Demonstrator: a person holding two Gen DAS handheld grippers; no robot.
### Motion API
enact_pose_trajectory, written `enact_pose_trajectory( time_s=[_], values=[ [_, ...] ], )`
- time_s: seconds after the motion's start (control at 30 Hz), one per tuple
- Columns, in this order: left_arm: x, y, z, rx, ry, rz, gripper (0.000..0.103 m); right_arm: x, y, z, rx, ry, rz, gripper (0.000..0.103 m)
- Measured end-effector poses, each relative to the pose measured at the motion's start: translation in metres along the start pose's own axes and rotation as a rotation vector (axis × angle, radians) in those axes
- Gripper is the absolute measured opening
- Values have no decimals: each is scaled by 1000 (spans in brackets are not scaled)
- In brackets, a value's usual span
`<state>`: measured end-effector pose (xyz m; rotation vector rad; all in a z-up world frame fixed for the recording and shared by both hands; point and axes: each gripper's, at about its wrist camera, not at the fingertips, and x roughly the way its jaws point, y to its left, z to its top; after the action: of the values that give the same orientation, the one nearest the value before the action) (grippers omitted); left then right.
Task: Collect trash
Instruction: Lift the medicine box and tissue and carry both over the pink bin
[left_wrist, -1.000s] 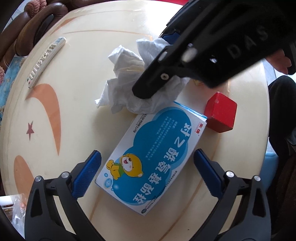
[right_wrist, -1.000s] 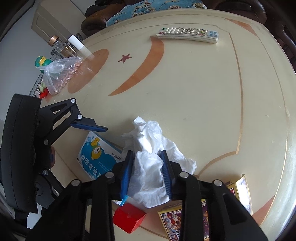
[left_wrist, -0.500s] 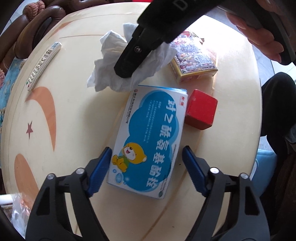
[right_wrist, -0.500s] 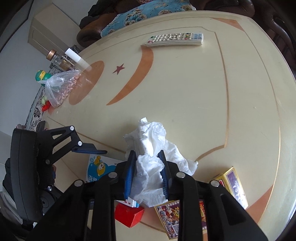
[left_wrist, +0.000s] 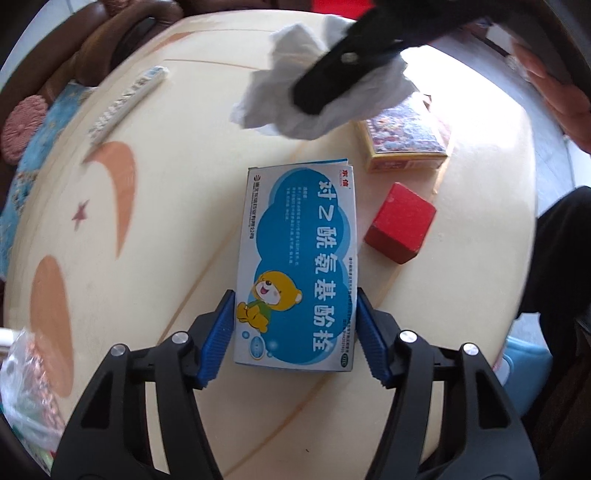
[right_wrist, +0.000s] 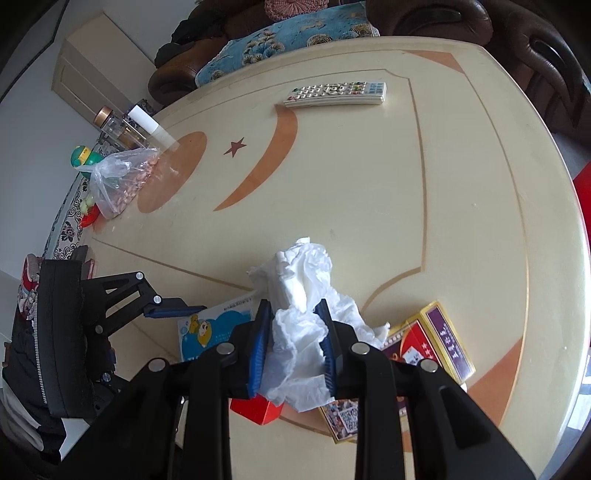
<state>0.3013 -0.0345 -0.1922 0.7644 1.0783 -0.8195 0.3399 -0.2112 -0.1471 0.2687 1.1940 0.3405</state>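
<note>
A blue and white medicine box (left_wrist: 299, 240) with a yellow bear lies flat on the cream round table (left_wrist: 166, 221). My left gripper (left_wrist: 294, 291) points down over the box's near end. Its jaws are closing and the blue pads (left_wrist: 221, 332) touch both long sides. My right gripper (right_wrist: 293, 304) is shut on a crumpled white tissue (right_wrist: 299, 269) and holds it above the table. In the left wrist view the tissue (left_wrist: 280, 59) hangs from a black finger (left_wrist: 332, 85) beyond the box. In the right wrist view the box (right_wrist: 207, 328) lies at the lower left.
A red cube (left_wrist: 400, 232) sits right of the box, with a yellow card box (left_wrist: 406, 144) behind it. A remote (right_wrist: 336, 94) lies on the table's far side. A plastic bag of nuts (right_wrist: 118, 181) and bottles (right_wrist: 118, 127) stand at the left edge. A hand (left_wrist: 554, 96) shows at upper right.
My left gripper has moved onto the box and its jaws have narrowed from wide apart to touching the box's sides. My right gripper has lifted the tissue off the box and carried it away.
</note>
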Motion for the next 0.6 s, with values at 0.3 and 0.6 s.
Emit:
enact_pose_trajectory(
  time_s=[0.3,0.6],
  values=[
    [-50,10,-6,-97,-75,48,62,-40,11,-9,-11,-60,-12,25],
    [-133,-16,-25,-129,-190,109,62,-100,47,-41,-50,-127,-16,25]
  ],
)
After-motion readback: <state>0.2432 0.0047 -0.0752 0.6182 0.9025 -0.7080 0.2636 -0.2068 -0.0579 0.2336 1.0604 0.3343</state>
